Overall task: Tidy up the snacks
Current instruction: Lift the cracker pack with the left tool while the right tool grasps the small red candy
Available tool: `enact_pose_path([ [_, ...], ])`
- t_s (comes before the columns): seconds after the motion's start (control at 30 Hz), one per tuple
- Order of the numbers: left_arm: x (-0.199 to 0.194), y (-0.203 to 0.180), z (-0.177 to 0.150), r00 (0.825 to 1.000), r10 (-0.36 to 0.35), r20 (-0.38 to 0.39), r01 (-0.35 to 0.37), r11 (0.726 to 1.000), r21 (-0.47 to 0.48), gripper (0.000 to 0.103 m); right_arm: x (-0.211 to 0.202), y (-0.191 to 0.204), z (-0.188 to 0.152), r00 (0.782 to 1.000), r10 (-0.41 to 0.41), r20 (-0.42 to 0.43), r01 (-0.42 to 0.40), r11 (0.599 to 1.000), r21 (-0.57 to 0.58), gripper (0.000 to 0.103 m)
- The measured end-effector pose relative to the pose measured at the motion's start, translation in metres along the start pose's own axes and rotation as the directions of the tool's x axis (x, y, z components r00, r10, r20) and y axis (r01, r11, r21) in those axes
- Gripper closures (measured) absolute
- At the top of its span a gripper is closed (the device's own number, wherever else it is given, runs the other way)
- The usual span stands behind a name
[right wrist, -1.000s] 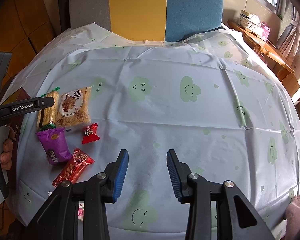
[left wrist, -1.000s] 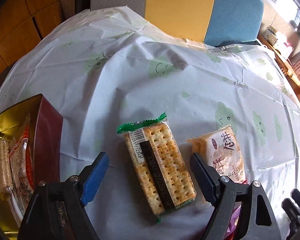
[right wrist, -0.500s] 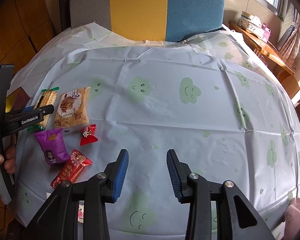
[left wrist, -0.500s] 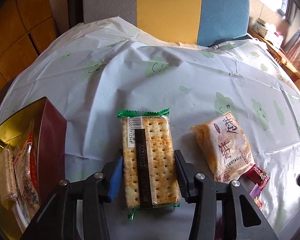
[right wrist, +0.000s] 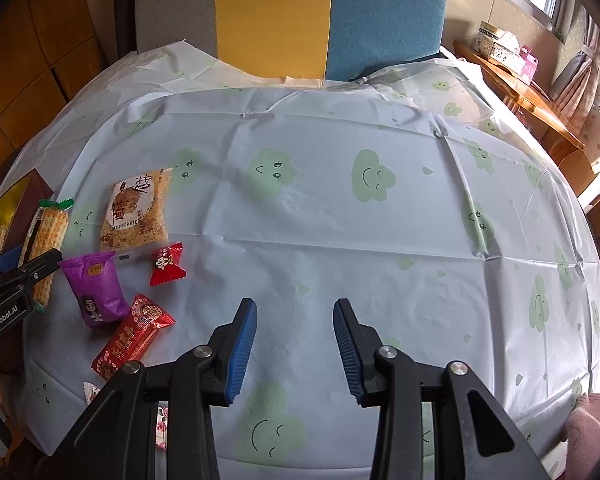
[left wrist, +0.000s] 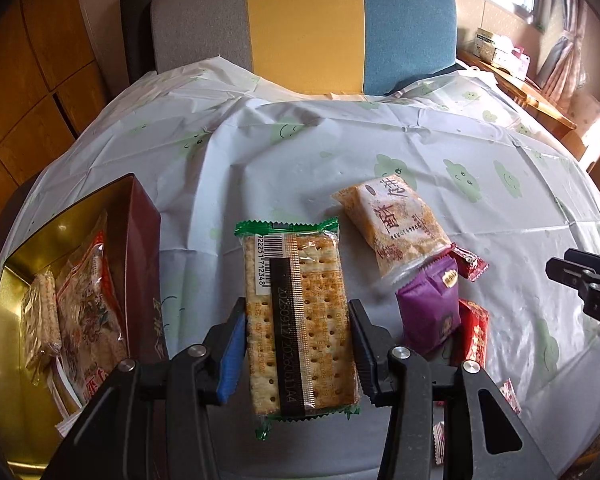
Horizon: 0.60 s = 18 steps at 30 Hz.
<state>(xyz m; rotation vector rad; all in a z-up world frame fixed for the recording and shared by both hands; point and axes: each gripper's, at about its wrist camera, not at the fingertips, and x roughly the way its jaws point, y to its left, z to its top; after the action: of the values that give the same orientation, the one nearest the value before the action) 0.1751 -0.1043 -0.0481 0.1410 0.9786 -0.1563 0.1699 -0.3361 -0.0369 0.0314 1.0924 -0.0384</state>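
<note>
My left gripper (left wrist: 298, 344) is shut on a green-edged cracker pack (left wrist: 298, 320) and holds it above the table; the pack also shows in the right wrist view (right wrist: 46, 240). A gold-lined red box (left wrist: 140, 264) with several snack packs stands to its left. On the cloth to its right lie an orange crisp-cake pack (left wrist: 396, 228), a purple pack (left wrist: 430, 304), a small red candy (left wrist: 470, 264) and a long red pack (left wrist: 474, 332). My right gripper (right wrist: 295, 346) is open and empty, right of these snacks.
The table wears a white cloth with green smiley clouds (right wrist: 372, 176). A grey, yellow and blue chair back (right wrist: 292, 16) stands at the far edge. A wooden side table (right wrist: 528, 92) is at the far right. Small white-pink wrappers (right wrist: 162, 428) lie near the front edge.
My left gripper closed on the cracker pack and lifted it off the cloth, toward me. The right gripper stayed where it was, still open.
</note>
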Motion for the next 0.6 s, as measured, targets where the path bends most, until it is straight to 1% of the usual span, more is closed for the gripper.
enact_pose_path([
  [0.07, -0.008, -0.001, -0.011, 1.0, -0.009, -0.001, 0.009, 1.0, 0.001, 0.055, 0.002, -0.001, 0.0, 1.0, 0.008, -0.009, -0.008, 1.0, 0.007, 0.063],
  [0.2, -0.02, -0.005, -0.032, 0.999, -0.053, -0.012, 0.053, 0.999, 0.007, 0.055, 0.006, 0.0, -0.002, 0.999, 0.022, -0.027, -0.022, 1.0, 0.007, 0.063],
  [0.4, -0.029, -0.023, -0.064, 0.994, -0.103, -0.023, 0.104, 0.993, 0.057, 0.055, 0.007, 0.006, -0.004, 0.994, 0.104, -0.044, -0.104, 0.995, 0.006, 0.063],
  [0.43, -0.028, -0.025, -0.068, 0.994, -0.108, -0.029, 0.109, 0.992, 0.062, 0.055, 0.008, 0.007, -0.005, 0.992, 0.119, -0.051, -0.119, 0.993, 0.004, 0.064],
  [0.47, -0.026, -0.027, -0.073, 0.993, -0.112, -0.04, 0.115, 0.991, 0.07, 0.055, 0.009, 0.009, -0.005, 0.99, 0.131, -0.057, -0.131, 0.991, 0.0, 0.068],
  [0.53, -0.018, -0.029, -0.081, 0.992, -0.111, -0.061, 0.116, 0.99, 0.077, 0.055, 0.009, 0.014, -0.006, 0.988, 0.141, -0.059, -0.143, 0.99, -0.018, 0.069],
  [0.6, -0.019, -0.029, -0.085, 0.992, -0.12, -0.032, 0.122, 0.99, 0.073, 0.055, 0.008, 0.019, -0.007, 0.988, 0.141, -0.055, -0.143, 0.989, -0.04, 0.074],
])
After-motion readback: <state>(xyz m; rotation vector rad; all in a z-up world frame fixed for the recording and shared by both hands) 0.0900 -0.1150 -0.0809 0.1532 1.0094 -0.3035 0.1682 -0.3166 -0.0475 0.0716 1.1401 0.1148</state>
